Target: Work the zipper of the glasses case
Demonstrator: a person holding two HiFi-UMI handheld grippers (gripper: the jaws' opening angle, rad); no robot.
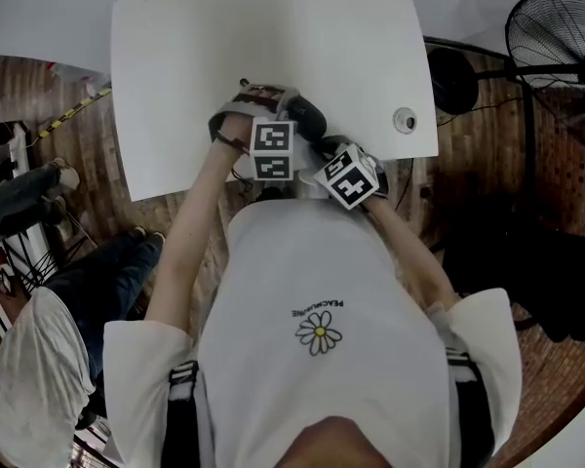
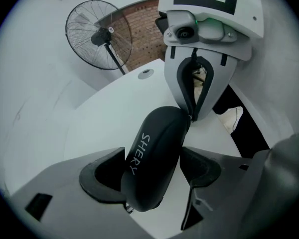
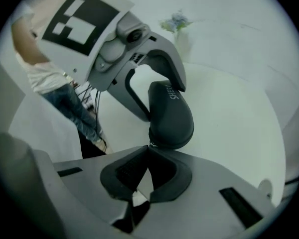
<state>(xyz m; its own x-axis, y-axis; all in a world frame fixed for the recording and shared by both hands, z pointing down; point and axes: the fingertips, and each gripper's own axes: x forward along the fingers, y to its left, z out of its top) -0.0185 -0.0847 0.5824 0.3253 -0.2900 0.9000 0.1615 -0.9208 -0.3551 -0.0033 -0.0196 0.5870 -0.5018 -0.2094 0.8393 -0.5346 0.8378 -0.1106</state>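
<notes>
A black glasses case [image 2: 154,158] with white lettering lies over the near part of the white table [image 1: 273,47]. My left gripper [image 2: 152,171] is shut on it across its width, one pad on each long side. In the right gripper view the case [image 3: 170,116] points away from me. My right gripper [image 3: 148,148] is shut, and its tips meet right at the case's near end, where a small metal zipper pull glints. Seen from the left gripper, the right gripper [image 2: 193,116] pinches at the case's far end. In the head view both grippers, left [image 1: 273,100] and right [image 1: 324,144], partly hide the case [image 1: 307,115].
A standing fan [image 1: 556,37] is on the wooden floor to the right. A small round fitting [image 1: 405,120] sits near the table's right corner. A vase with a plant [image 3: 177,24] stands at the far edge. A person's legs [image 1: 107,281] are at the left.
</notes>
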